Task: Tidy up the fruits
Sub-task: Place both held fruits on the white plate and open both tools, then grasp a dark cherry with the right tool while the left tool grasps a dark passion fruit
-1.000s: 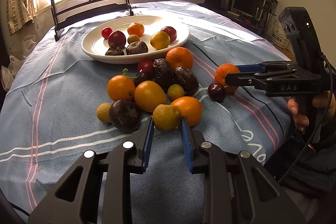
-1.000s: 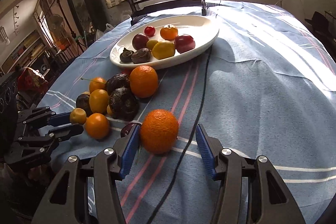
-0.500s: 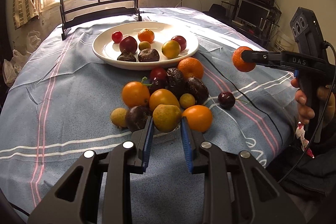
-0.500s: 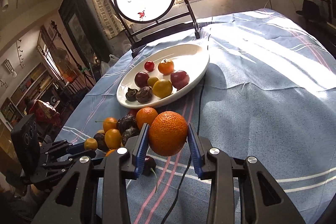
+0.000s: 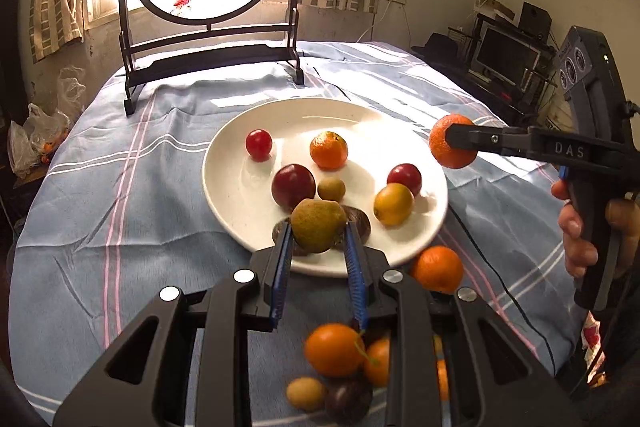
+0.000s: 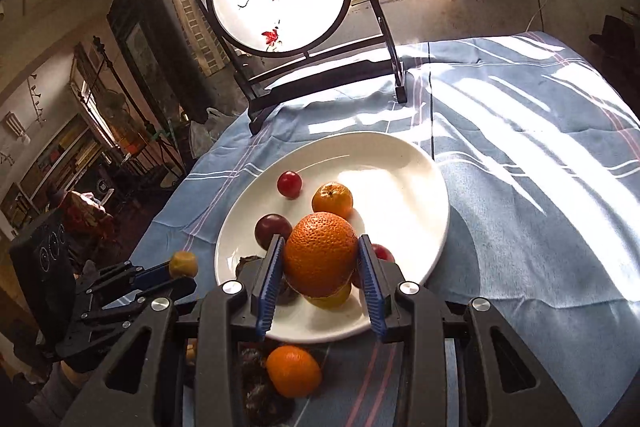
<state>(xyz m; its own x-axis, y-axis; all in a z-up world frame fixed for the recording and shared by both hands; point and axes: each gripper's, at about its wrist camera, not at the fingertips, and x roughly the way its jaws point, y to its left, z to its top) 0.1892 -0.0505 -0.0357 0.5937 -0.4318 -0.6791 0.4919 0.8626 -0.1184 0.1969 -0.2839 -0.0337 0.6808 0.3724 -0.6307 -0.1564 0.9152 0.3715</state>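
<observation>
The left gripper [image 5: 318, 259] is held level above the near rim of the wide white ceramic plate [image 5: 240, 195], its blue-padded fingers [image 5: 282, 267] pinching a small yellow-green pear [image 5: 318, 229] clear of the surface. The right gripper [image 6: 320, 281] reaches over the plate's near right part, its blue ridged fingers [image 6: 370, 287] clamped on a large round orange [image 6: 320, 253] that hangs in the air above the dish. In the left wrist view this gripper extends flat from the right, and the person's right hand [image 5: 592, 231] wraps its dark handle, fingers curled around the grip.

On the plate lie a small red cherry tomato [image 5: 259, 145], a tangerine [image 5: 329, 149], a dark red plum [image 5: 293, 187], a tiny green fruit [image 5: 331, 189], a yellow round fruit [image 5: 393, 204] and a second red plum [image 5: 405, 178]. On the blue striped tablecloth [image 5: 120, 227] near the plate's front edge sits another orange [image 5: 437, 269], and further fruits are heaped beneath the left gripper
</observation>
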